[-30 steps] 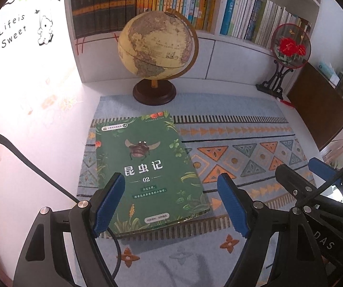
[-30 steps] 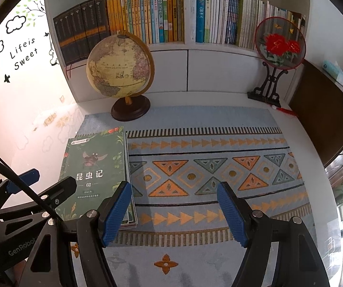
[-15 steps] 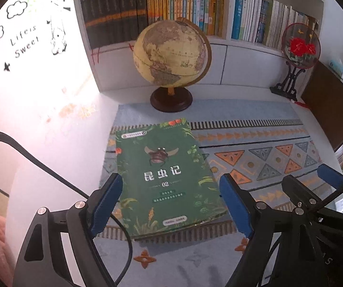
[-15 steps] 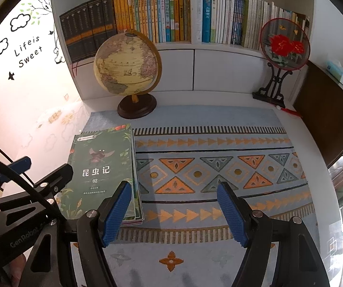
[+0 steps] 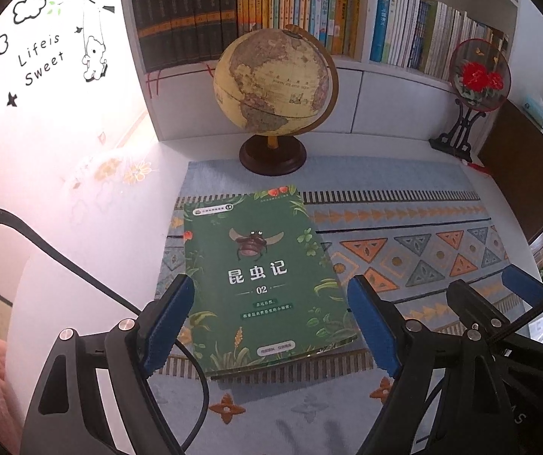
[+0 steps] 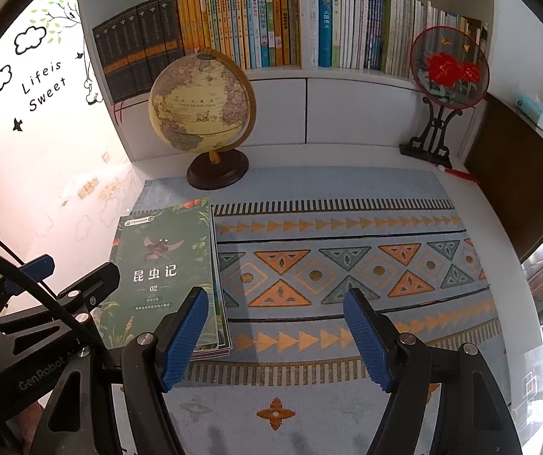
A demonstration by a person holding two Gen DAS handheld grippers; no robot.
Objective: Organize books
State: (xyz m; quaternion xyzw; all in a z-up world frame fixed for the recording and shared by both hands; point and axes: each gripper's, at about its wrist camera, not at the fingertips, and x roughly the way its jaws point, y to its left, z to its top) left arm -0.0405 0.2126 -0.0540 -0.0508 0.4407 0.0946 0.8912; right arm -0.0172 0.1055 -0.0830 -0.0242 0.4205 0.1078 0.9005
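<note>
The left gripper (image 5: 271,326) hangs over the green book (image 5: 260,280), its jaws spread wide and gripping nothing. The book lies flat on the patterned mat (image 5: 404,258), with the globe (image 5: 275,87) at its twelve o'clock. At three o'clock the right gripper (image 6: 277,335) hovers released and empty. A flat book gives little edge; the pads (image 5: 171,326) may skid and fan the stack.

I read "昆虫记" and "02" in white on the green book (image 5: 260,284) lying in front of the globe (image 5: 271,83). Left of the globe, the wall (image 5: 55,144) carries "Lifeis Sweet" in black script. My left gripper (image 6: 25,273) shows "GenRobot" on its black body.
</note>
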